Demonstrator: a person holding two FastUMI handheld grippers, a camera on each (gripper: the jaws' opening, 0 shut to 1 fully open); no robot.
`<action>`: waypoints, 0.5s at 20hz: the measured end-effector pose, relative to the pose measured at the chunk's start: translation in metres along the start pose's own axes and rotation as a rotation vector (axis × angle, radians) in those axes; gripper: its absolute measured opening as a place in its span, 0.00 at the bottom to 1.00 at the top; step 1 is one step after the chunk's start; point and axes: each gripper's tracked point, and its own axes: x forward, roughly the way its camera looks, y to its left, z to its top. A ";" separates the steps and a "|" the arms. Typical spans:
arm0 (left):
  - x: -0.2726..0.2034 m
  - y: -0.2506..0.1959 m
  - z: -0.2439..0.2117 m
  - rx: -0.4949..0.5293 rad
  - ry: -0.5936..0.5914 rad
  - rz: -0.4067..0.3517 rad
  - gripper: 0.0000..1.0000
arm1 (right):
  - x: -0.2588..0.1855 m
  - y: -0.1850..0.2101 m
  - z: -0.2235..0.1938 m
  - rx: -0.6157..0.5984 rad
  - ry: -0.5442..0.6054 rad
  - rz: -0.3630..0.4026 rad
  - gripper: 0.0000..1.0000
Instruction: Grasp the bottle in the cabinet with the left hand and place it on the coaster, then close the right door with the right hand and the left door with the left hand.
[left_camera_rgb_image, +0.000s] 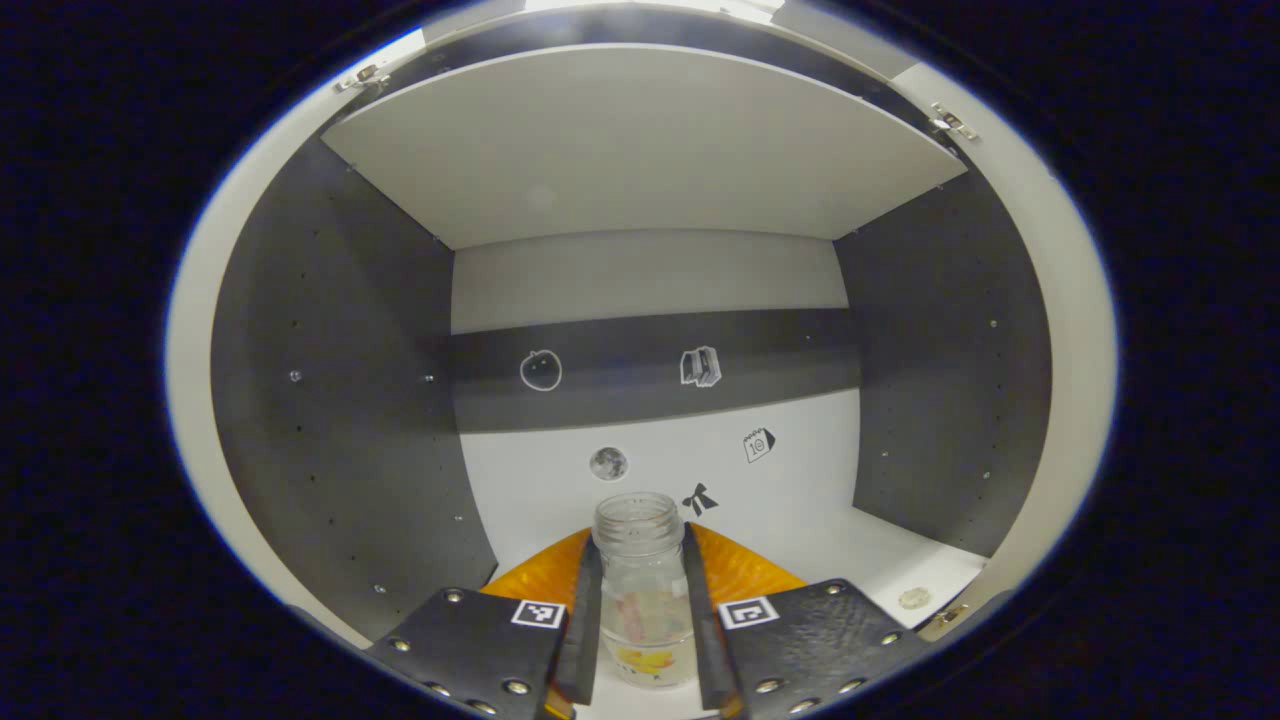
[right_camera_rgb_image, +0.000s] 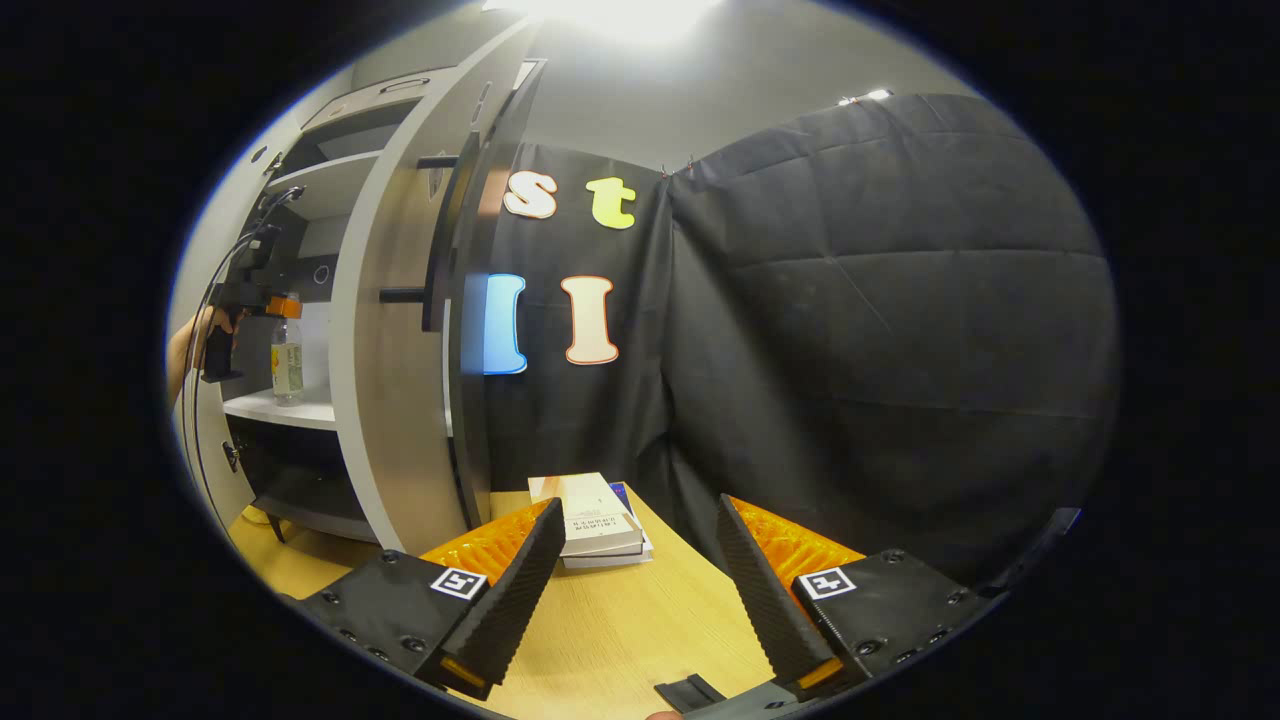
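Black ribbed fingers (left_camera_rgb_image: 590, 620) of the left gripper (left_camera_rgb_image: 645, 625) close in on a clear bottle (left_camera_rgb_image: 645, 590) from both sides, pressing against its body inside the open cabinet (left_camera_rgb_image: 330, 400). The bottle stands upright on the white shelf (left_camera_rgb_image: 800, 500), long axis vertical, its open threaded mouth pointing up and a coloured label low on its side. Small picture stickers (left_camera_rgb_image: 541, 370) dot the grey-and-white back panel behind it, and a pale upper shelf (left_camera_rgb_image: 640, 150) spans the compartment above.

Seen from the right gripper view, the same bottle (right_camera_rgb_image: 286, 358) stands upright on the white shelf (right_camera_rgb_image: 285, 408), with the left gripper (right_camera_rgb_image: 250, 300) at its neck and a hand (right_camera_rgb_image: 195, 335) behind it. The cabinet's right door (right_camera_rgb_image: 400, 330) stands open, edge toward the camera, its dark handle bars (right_camera_rgb_image: 405, 295) jutting out.

Lower down, the right gripper (right_camera_rgb_image: 635, 580) hangs over a wooden table (right_camera_rgb_image: 620, 630) with its jaws spread wide and nothing between them. A stack of books (right_camera_rgb_image: 595, 520) lies on the table just beyond, against the booth's black cloth wall (right_camera_rgb_image: 880, 330).
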 end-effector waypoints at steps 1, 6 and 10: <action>-0.003 0.000 0.002 -0.008 -0.002 -0.005 0.36 | -0.001 -0.001 0.002 -0.003 -0.005 0.002 0.97; 0.002 -0.003 0.002 -0.009 -0.018 -0.019 0.36 | -0.008 -0.007 0.007 0.008 -0.021 0.033 0.97; 0.007 -0.005 0.004 -0.031 -0.048 -0.014 0.36 | -0.017 -0.007 0.006 0.013 -0.015 0.081 0.97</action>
